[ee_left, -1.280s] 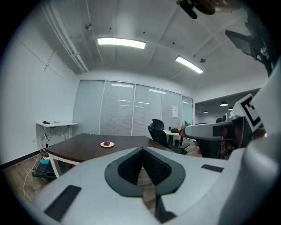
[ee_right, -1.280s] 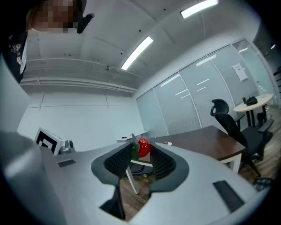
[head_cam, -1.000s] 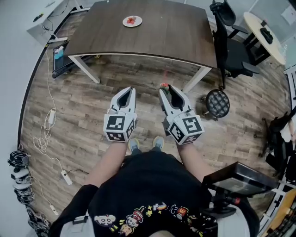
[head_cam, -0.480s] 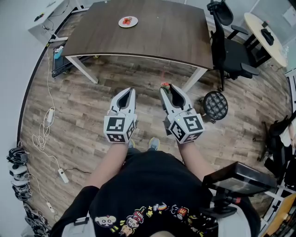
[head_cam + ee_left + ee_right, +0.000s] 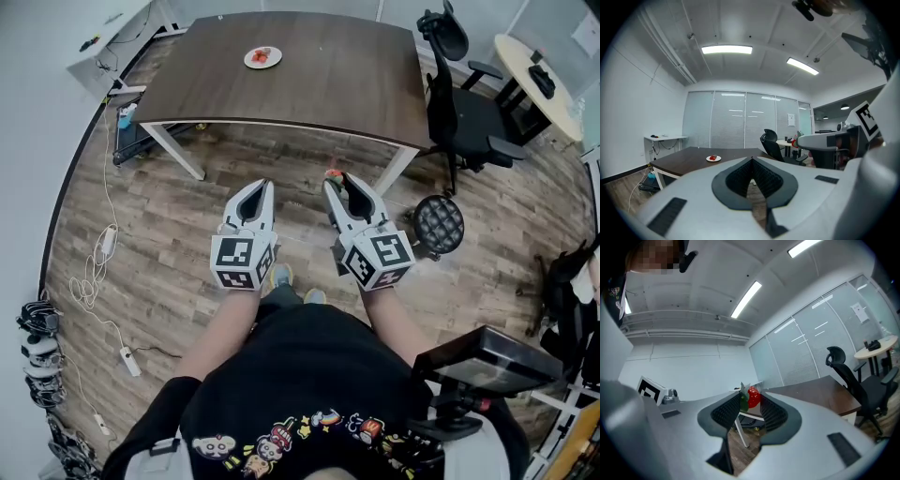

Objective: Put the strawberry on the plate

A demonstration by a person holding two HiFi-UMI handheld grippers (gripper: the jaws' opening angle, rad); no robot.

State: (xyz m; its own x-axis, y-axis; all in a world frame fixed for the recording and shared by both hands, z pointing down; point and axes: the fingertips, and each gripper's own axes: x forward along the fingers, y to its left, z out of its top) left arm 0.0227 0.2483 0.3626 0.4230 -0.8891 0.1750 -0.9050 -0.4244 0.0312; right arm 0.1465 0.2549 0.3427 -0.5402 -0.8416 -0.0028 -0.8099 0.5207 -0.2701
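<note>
A red strawberry (image 5: pixel 753 396) with green leaves is pinched at the tips of my right gripper (image 5: pixel 751 399), which is shut on it; in the head view the strawberry (image 5: pixel 332 174) shows at the tip of the right gripper (image 5: pixel 335 182). My left gripper (image 5: pixel 262 187) is shut with nothing in it, its jaws closed together (image 5: pixel 752 161). A white plate (image 5: pixel 263 58) with red fruit on it lies on the far left part of the brown table (image 5: pixel 337 75); it also shows small in the left gripper view as the plate (image 5: pixel 713 159). Both grippers hang over the floor, well short of the table.
Black office chair (image 5: pixel 469 103) stands right of the table, a round black stool (image 5: pixel 439 223) near its leg. A round pale table (image 5: pixel 539 70) is at far right. Cables and a power strip (image 5: pixel 128 359) lie on the wood floor at left. A white desk (image 5: pixel 103 37) stands at back left.
The view has shifted slightly; the table and plate sit a little lower and nearer in the frame. Both grippers keep their pose, the strawberry still held.
</note>
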